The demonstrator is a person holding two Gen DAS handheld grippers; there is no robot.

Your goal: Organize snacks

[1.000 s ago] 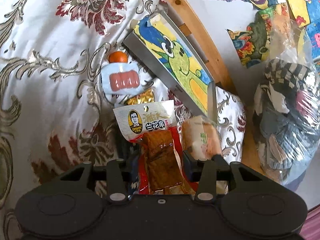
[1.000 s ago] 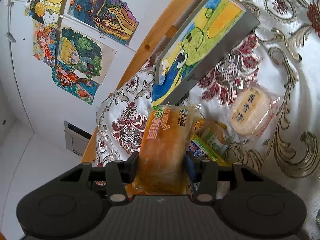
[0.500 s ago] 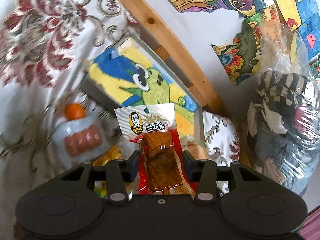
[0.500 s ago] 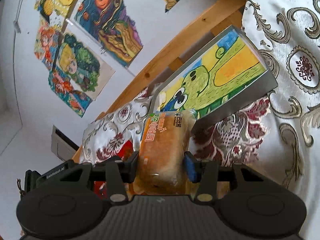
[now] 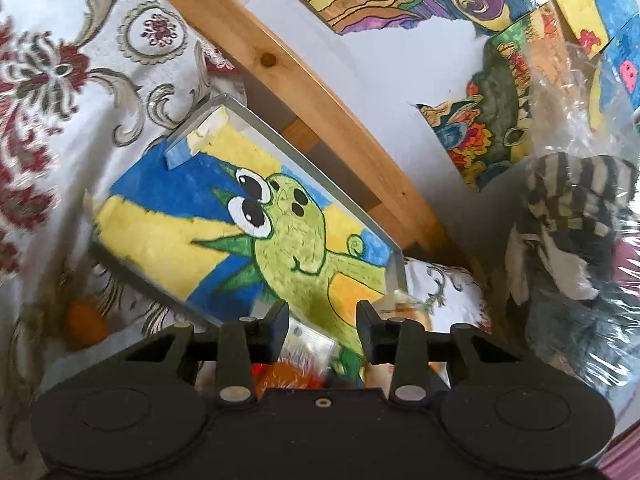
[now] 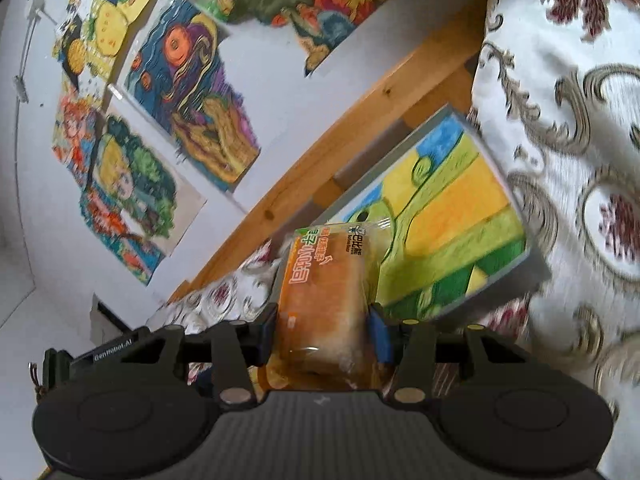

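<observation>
Below the left tongs [image 5: 322, 326], a blurred red-and-silver snack packet [image 5: 304, 356] is mostly hidden by the tongs' body; whether it is gripped cannot be told. An orange blob [image 5: 84, 324] at left is smeared. The bread packet [image 6: 326, 300] hides its lower end behind the right tongs [image 6: 324, 334].

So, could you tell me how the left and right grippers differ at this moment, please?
The right gripper is shut on the packaged bread, while the left gripper is open and grips nothing; a blurred snack packet lies below its fingers. The right shows a blue pad; the left's look black. Both point toward the tray with the green cartoon drawing.
</observation>
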